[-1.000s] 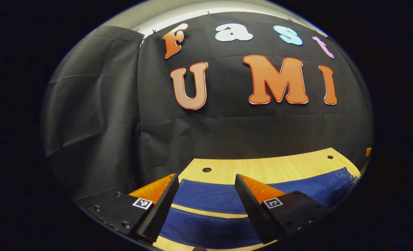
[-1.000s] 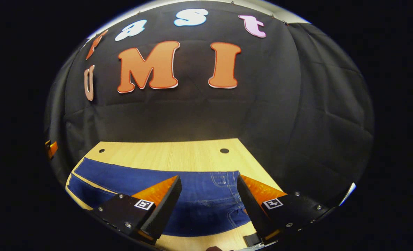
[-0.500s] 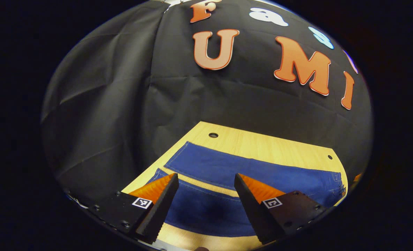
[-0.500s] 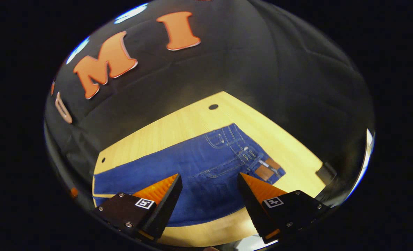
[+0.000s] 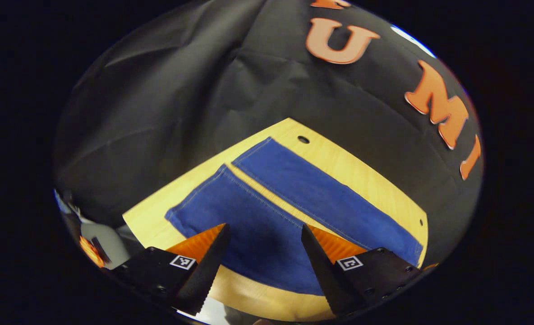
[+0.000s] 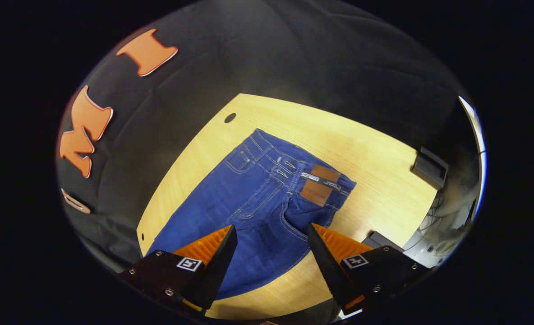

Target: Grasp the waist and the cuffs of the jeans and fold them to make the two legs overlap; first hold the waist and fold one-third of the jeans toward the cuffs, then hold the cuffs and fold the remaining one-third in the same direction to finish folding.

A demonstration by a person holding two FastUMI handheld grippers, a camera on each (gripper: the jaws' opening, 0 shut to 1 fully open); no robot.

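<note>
Blue jeans lie flat on a light wooden table, both legs spread side by side with a thin strip of table between them. The left gripper view looks down on the legs, their cuffs toward the upper left. My left gripper hovers open above the nearer leg, holding nothing. In the right gripper view the waist with its brown leather patch lies in the middle of the table. My right gripper stands open above the seat of the jeans, empty.
Black cloth walls close in the table at the back and sides. Small round holes mark the tabletop near its far corners. Dark clamps sit on the table's right edge, with cables beyond.
Both grippers have risen and tilted down, the left turning left toward the cuffs, the right turning right toward the waist. Far more of the jeans now shows. Both stay open.
</note>
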